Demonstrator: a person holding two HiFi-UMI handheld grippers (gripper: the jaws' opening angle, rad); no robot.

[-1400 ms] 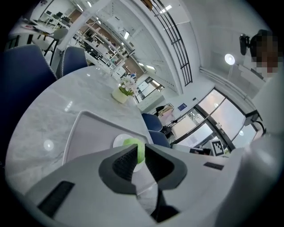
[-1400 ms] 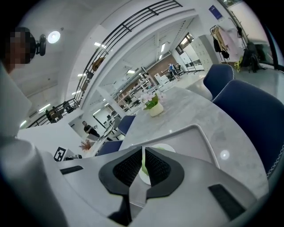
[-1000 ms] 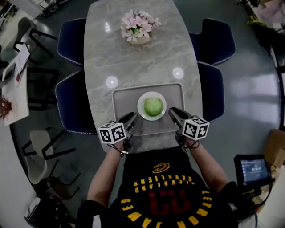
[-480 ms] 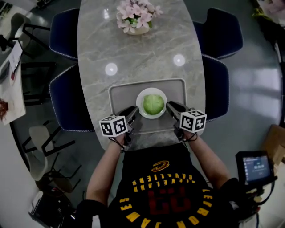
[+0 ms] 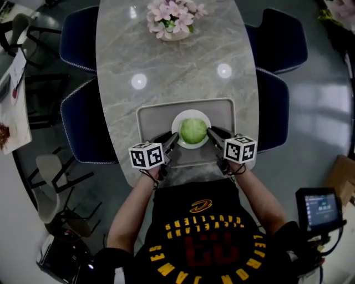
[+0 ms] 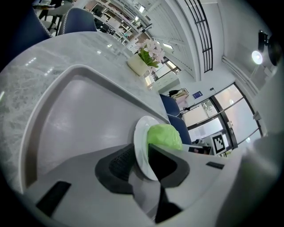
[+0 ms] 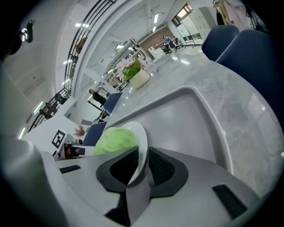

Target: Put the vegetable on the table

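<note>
The round white plate (image 5: pixel 177 121) carrying the pale green leafy vegetable (image 5: pixel 193 131) sits at the centre of the grey rectangular tray (image 5: pixel 155 117), which lies at the near end of the grey marble oval table (image 5: pixel 177 66), in the middle of the head view. The left gripper (image 5: pixel 173 137) has moved in from its earlier position just beside the plate. Its jaws now straddle the plate's lower left rim, drawn to a narrow gap with the rim held between the ribbed pads (image 6: pixel 122 163). The right gripper (image 5: pixel 212 132) has likewise advanced. Its jaws are closed down on the plate's right rim, one pad (image 7: pixel 162 166) under the plate and one above. Plate, vegetable and tray occupy the same place on the table as before. A pot of pink flowers (image 5: pixel 175 16) stands at the far end, top centre.
</note>
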